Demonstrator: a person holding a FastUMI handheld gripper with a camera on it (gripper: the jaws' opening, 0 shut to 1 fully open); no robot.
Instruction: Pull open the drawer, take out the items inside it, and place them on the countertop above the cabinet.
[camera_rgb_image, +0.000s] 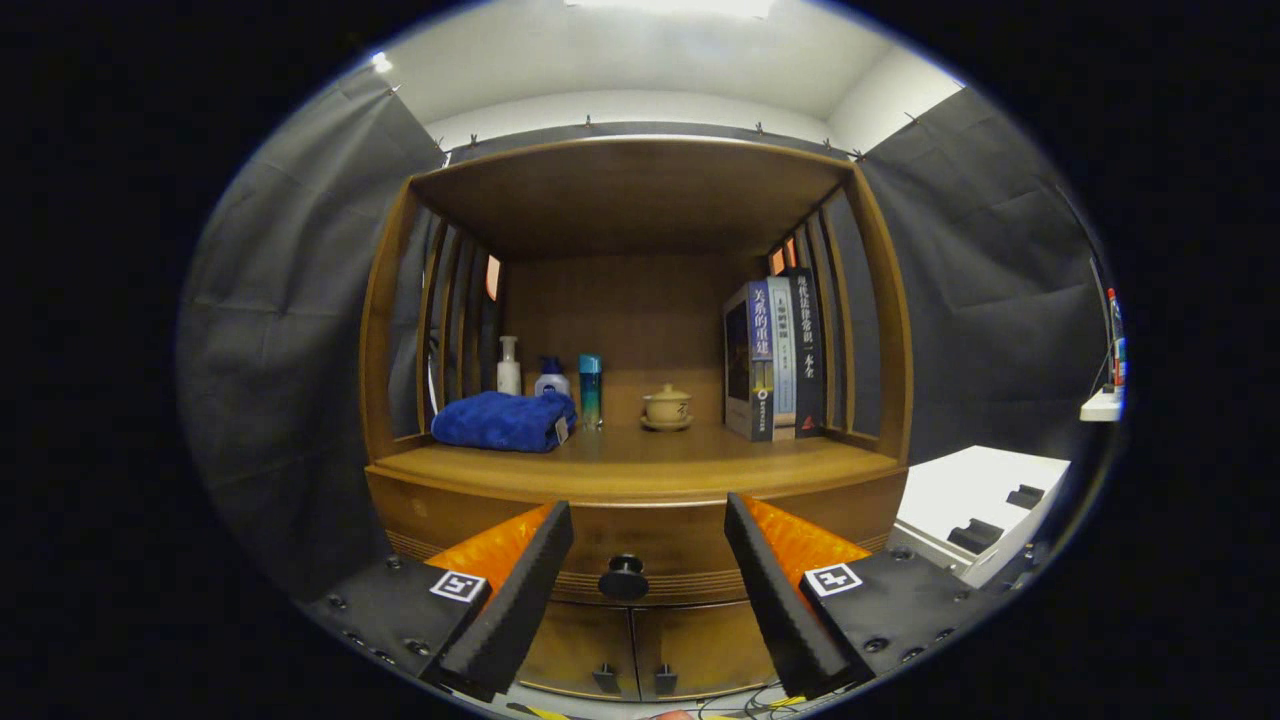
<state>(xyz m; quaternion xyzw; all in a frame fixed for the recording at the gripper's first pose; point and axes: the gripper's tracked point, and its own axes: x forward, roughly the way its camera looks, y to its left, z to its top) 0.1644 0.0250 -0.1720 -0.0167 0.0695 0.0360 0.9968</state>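
Note:
A wooden cabinet faces me. Its drawer (640, 545) is closed, with a dark round knob (624, 577) at the middle of its front. The knob lies beyond my gripper (648, 520), in line with the gap between the fingers. Both fingers stand wide apart with nothing between them, so the gripper is open. Above the drawer runs the countertop (640, 470), inside an open wooden alcove. The inside of the drawer is hidden.
On the countertop sit a folded blue towel (503, 421), a white bottle (509, 367), a blue-capped bottle (551, 379), a teal can (590, 390), a small lidded cup (667, 407) and upright books (775, 360). Two lower doors (630, 650) lie below. A white box (985, 510) stands right.

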